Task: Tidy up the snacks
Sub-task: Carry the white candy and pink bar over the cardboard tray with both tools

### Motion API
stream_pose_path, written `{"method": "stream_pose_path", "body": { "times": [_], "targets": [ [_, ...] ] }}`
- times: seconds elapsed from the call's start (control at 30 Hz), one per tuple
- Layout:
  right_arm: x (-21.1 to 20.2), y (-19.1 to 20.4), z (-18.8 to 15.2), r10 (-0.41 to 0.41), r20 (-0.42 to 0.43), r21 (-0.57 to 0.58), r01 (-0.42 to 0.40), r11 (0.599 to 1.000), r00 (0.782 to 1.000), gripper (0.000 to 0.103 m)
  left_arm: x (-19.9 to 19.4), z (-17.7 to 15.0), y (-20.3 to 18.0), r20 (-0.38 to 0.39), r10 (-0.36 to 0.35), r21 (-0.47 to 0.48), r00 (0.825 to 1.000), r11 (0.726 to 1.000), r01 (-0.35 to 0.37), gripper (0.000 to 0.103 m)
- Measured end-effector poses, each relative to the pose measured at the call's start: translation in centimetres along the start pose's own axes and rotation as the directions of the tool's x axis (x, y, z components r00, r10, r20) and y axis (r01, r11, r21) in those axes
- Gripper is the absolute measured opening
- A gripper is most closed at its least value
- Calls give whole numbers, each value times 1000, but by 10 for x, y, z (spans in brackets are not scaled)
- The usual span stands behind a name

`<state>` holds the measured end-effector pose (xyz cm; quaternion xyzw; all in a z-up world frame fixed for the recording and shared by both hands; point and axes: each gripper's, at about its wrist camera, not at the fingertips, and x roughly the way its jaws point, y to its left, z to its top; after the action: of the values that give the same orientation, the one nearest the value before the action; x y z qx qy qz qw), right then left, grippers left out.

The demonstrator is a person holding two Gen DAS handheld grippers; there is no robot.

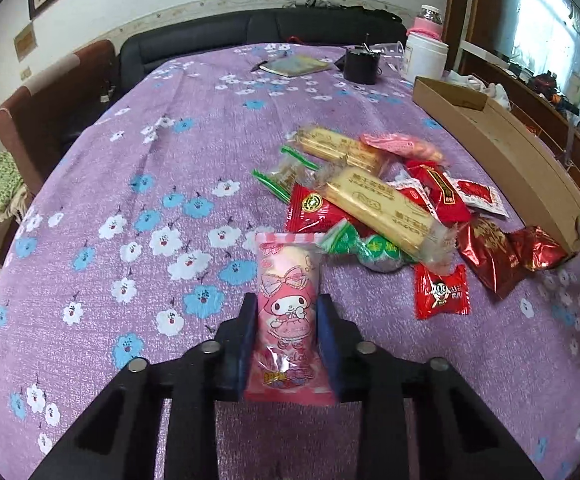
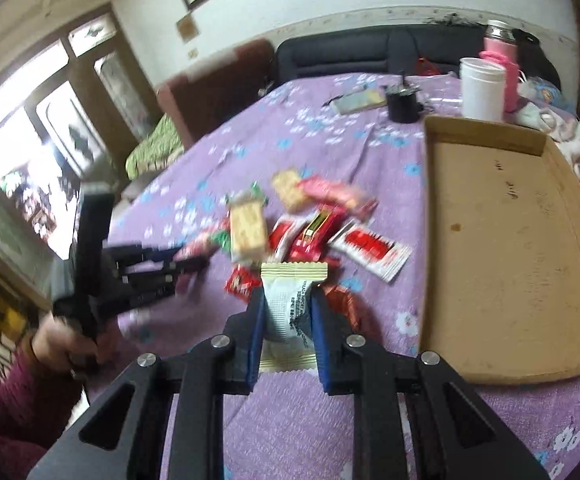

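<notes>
White packet [image 2: 288,312] in right tool [image 2: 286,320]

No print could be read with certainty. The pink cartoon packet [image 1: 288,320] bore small unreadable lettering, the white packet [image 2: 290,308] blurred lines of small type, and the yellow biscuit packs [image 1: 381,210] illegible embossed characters.

tablecloth [image 1: 130,160]: matt woven cloth | wrappers [image 1: 317,212]: glossy plastic | tray [image 2: 509,240]: matt cardboard
</notes>
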<state>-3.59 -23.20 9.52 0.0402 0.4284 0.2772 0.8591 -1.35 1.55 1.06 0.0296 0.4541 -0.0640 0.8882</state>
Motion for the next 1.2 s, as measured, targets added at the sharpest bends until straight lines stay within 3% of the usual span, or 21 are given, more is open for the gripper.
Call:
{"method": "stream_pose_path", "body": {
  "times": [0.33, 0.57, 0.73, 0.93, 1.07, 1.2],
  "targets": [
    [-20, -24, 29, 17, 110, 121, -31, 992, 994, 21, -35, -12, 11, 57, -43, -71, 997, 996, 47, 25],
    [-29, -41, 52, -6, 190, 156, -24, 987, 982, 21, -68, 3, -3, 111, -79, -51, 991, 995, 85, 25],
    [-26, -73, 63, -35, 208, 216, -11, 976, 978, 21, -77, 22, -28, 121, -132, -19, 984, 991, 136, 25],
    [-16, -129, 48, -59, 185, 329, -5, 944, 981, 21, -77, 48, -66, 127, -174, 34, 977, 985, 171, 24],
    [-22, -149, 42, -117, 181, 356, 46, 933, 976, 21, -73, 69, -100, 126, -205, 74, 971, 978, 197, 24],
    [-29, -164, 39, -129, 192, 395, 44, 918, 973, 21, -65, 89, -141, 128, -247, 111, 961, 966, 233, 24]
  ]
}}
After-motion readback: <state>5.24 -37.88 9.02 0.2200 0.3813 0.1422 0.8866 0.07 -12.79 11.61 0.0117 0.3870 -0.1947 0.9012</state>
